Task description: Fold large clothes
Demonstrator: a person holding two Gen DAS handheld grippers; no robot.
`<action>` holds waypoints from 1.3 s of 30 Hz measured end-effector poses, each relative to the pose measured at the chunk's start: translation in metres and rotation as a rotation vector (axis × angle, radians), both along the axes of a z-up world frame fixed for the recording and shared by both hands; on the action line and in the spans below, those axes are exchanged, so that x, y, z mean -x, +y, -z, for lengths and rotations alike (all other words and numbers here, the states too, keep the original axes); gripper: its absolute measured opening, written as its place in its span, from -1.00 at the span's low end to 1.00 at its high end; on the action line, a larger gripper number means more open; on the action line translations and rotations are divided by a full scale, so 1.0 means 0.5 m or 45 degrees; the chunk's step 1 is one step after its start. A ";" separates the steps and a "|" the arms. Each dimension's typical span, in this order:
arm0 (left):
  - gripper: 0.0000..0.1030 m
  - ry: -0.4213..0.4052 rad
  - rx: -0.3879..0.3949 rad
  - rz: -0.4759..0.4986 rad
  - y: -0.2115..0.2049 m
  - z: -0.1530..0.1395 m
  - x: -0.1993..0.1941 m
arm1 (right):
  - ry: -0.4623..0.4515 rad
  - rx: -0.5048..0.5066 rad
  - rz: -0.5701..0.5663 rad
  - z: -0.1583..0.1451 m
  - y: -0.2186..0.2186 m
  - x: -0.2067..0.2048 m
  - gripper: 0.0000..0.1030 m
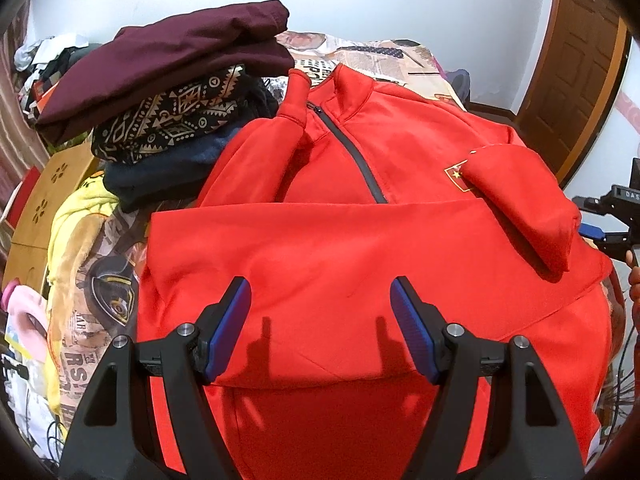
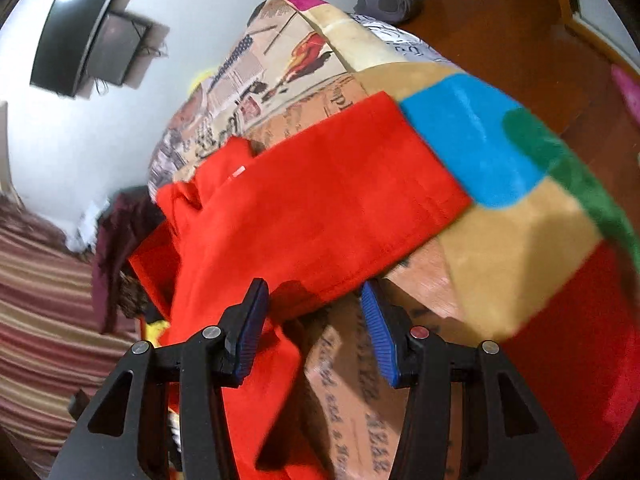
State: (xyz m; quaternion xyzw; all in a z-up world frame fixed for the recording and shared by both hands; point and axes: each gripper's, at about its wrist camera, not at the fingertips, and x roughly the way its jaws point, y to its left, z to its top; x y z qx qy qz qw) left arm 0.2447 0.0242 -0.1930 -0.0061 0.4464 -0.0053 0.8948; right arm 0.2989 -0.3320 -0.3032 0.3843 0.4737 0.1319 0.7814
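The red jacket [image 1: 360,184] is being shown spread on the patterned blanket [image 2: 516,240] of a bed, its lower part folded up across the body just ahead of the jaws of the left gripper [image 1: 320,328], whose jaws are being held spread wide with nothing between them. A folded sleeve [image 1: 532,208] is lying ahead and to the right of these jaws, over the chest badge, and another sleeve [image 1: 294,120] is lying ahead, beside the dark zipper [image 1: 348,148]. Ahead and to the left, a stack of folded clothes [image 1: 160,92] is crowding the jacket's shoulder, a maroon garment on top, a geometric-print piece beneath it, and dark fabric below. A yellow garment [image 1: 76,232] is lying left of the jaws, and a wooden door [image 1: 580,68] is being seen far ahead on the right. In the blurred right wrist view, the right gripper [image 2: 316,328] is being held with its jaws spread, an edge of the red jacket [image 2: 320,200] is lying directly ahead of them and hanging down by the left jaw, and a wall-mounted screen [image 2: 76,36] is visible far ahead on the left.
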 end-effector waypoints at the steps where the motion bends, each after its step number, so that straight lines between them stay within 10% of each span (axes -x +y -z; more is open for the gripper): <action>1: 0.38 0.002 0.001 -0.004 0.002 0.001 0.001 | -0.007 -0.012 0.006 0.001 0.002 -0.004 -0.13; 4: 0.38 0.003 0.000 -0.015 0.009 0.001 0.003 | -0.020 -0.038 0.013 0.007 0.011 -0.021 -0.13; 9: 0.38 -0.006 0.001 -0.038 0.028 -0.003 0.013 | -0.104 0.033 -0.042 -0.023 0.045 -0.037 -0.81; 24: 0.38 -0.096 0.034 -0.125 0.117 -0.034 0.060 | -0.651 0.276 -0.440 -0.332 0.318 0.043 -0.85; 39: 0.38 -0.119 0.067 -0.334 0.290 -0.051 0.154 | -0.362 0.471 -1.109 -0.104 0.709 0.105 -0.85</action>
